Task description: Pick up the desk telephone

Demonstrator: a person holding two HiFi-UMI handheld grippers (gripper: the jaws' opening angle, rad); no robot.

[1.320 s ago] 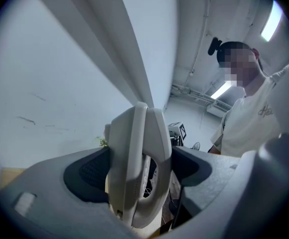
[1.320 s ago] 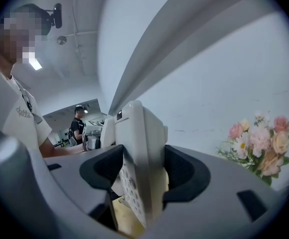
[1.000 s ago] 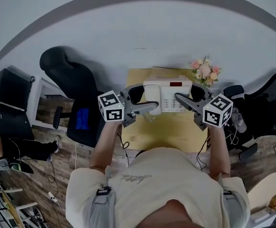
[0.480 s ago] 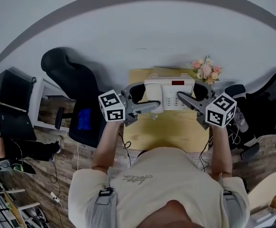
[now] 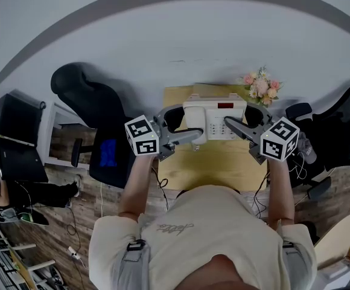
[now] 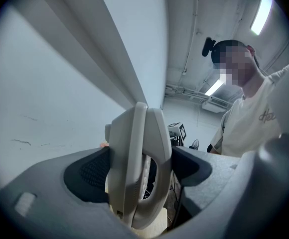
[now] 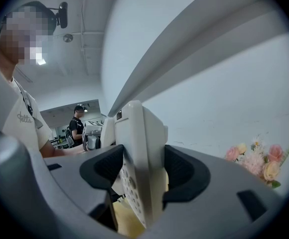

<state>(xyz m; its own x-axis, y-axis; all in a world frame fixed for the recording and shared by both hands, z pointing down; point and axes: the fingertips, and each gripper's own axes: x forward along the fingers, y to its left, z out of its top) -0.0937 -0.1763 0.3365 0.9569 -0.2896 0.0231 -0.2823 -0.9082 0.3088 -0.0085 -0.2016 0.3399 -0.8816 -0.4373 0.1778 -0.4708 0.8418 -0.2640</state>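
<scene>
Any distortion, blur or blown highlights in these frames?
Head view: heavy fisheye, wall stripe bows into an arc; desk telephone sharp, evenly lit. Left gripper view: dark round vignette, ceiling light blown out. Right gripper view: same vignette, flowers soft near the edge.

Smooth plastic telephone [image 5: 215, 118], matt wooden desk [image 5: 211, 168]

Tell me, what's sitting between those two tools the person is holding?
The desk telephone: in the head view the left tool grips its handset side and the right tool its keypad side.
</scene>
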